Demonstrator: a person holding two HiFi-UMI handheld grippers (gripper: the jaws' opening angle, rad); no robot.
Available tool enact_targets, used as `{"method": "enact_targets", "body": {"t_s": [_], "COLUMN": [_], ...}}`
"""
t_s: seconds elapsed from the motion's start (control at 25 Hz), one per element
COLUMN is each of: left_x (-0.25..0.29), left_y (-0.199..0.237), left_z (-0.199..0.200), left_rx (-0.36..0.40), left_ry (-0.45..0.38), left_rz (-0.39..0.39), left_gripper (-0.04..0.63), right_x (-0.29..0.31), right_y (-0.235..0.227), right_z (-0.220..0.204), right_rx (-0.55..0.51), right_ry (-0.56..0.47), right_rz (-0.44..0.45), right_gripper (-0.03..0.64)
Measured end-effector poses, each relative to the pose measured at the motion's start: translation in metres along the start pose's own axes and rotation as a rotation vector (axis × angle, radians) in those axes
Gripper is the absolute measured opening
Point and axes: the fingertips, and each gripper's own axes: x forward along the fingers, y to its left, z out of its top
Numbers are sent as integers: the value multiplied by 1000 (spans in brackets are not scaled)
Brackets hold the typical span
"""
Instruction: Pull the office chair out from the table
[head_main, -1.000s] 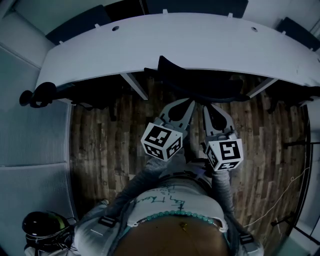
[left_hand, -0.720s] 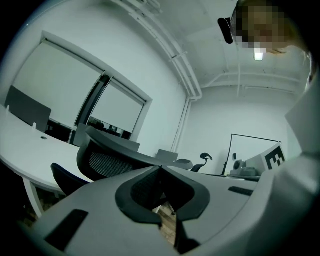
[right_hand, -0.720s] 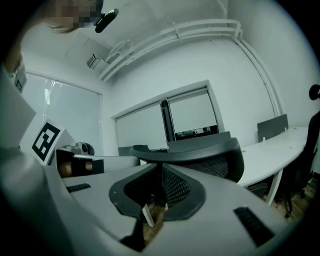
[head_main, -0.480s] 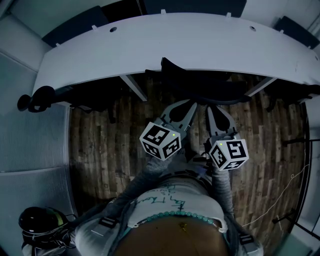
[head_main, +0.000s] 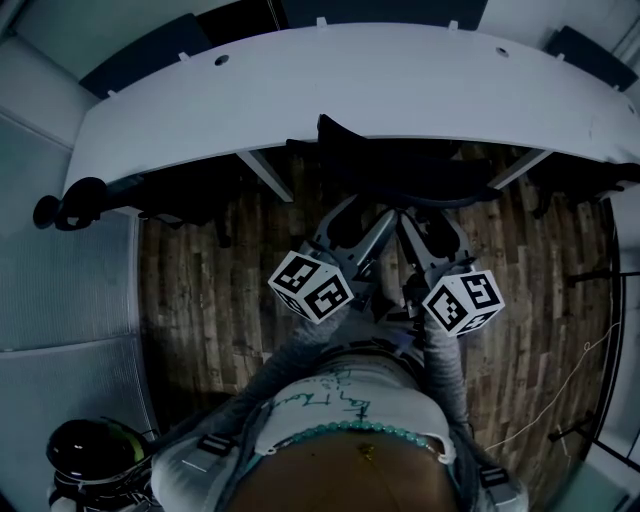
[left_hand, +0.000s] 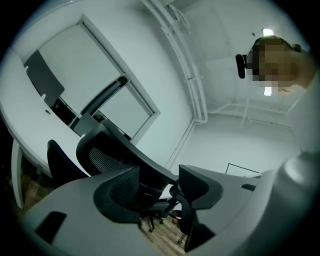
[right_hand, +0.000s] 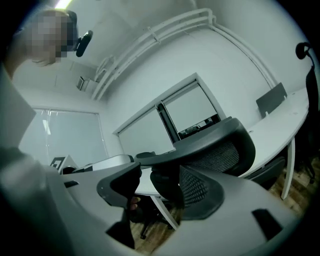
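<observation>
Black mesh office chair, white table, brown plank floor.

head view: above the person; faces steeply down over the torso; office chair and table farther off | left gripper view: low; close behind the chair back; faces along its jaws toward the table; frame rolled | right gripper view: alongside; same facing; rolled the opposite way | shared: chair back and table, all three views
</observation>
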Motion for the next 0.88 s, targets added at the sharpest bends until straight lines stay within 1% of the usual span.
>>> {"method": "enact_targets", "body": {"t_s": [0.12, 0.2, 0.4, 0.6, 0.76, 0.88], "left_x": [1, 4, 12, 25, 34, 39], "left_y": [11, 15, 17, 19, 25, 27], "left_z": [8, 11, 13, 12, 15, 16], "left_rx": [-5, -12, -15, -50, -58, -71], "left_ry": [-19, -18, -3, 6, 8, 13], "left_rz": [17, 20, 9, 8, 10, -4], "left_gripper": [265, 279, 281, 285, 285, 288], "right_x": [5, 7, 10, 19, 26, 30], "right_y": [0, -2, -10, -17, -20, -22], "right_z": [1, 3, 12, 18, 24, 28], "right_rx": [47, 77, 140, 204, 237, 263], "right_ry": [-12, -20, -49, -58, -60, -73], "right_rz": [10, 3, -20, -32, -10, -7], "right_gripper": [255, 285, 287, 287, 287, 288]}}
